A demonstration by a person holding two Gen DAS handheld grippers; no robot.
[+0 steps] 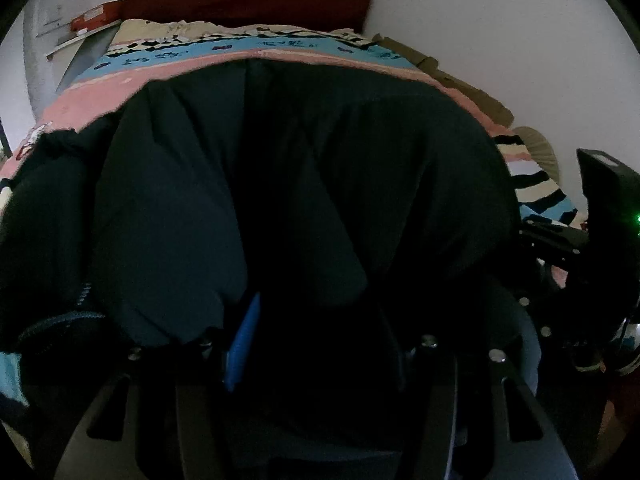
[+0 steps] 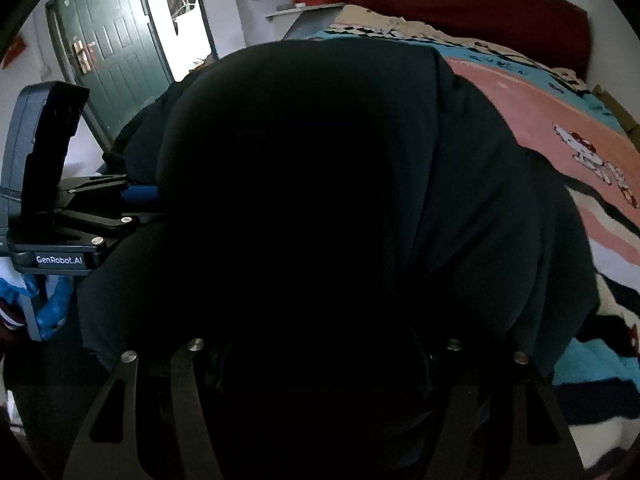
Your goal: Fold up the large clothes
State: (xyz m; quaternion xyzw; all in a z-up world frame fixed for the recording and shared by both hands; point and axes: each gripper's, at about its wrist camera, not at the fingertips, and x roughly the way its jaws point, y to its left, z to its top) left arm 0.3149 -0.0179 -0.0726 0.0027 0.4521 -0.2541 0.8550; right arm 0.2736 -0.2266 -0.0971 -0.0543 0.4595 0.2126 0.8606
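Note:
A bulky dark padded jacket (image 1: 304, 168) fills most of both views and lies over the bed's pink and blue blanket (image 1: 256, 54). My left gripper (image 1: 316, 332) is shut on a thick fold of it. One blue pad (image 1: 244, 340) shows against the fabric and the other finger is buried. My right gripper (image 2: 320, 344) is shut on another thick bunch of the jacket (image 2: 304, 184), with its fingertips hidden under the cloth. In the right wrist view the left gripper (image 2: 148, 198) reaches into the jacket's left edge. The right gripper's body (image 1: 600, 216) shows at the right of the left wrist view.
The blanket (image 2: 536, 112) with a cartoon dog print stretches to a dark red headboard (image 2: 464, 4). A green door (image 2: 112, 40) stands at the left, beside a bright doorway. A shelf with an orange box (image 1: 94, 20) hangs by the bed head. Cardboard (image 1: 464, 80) lines the bed's right side.

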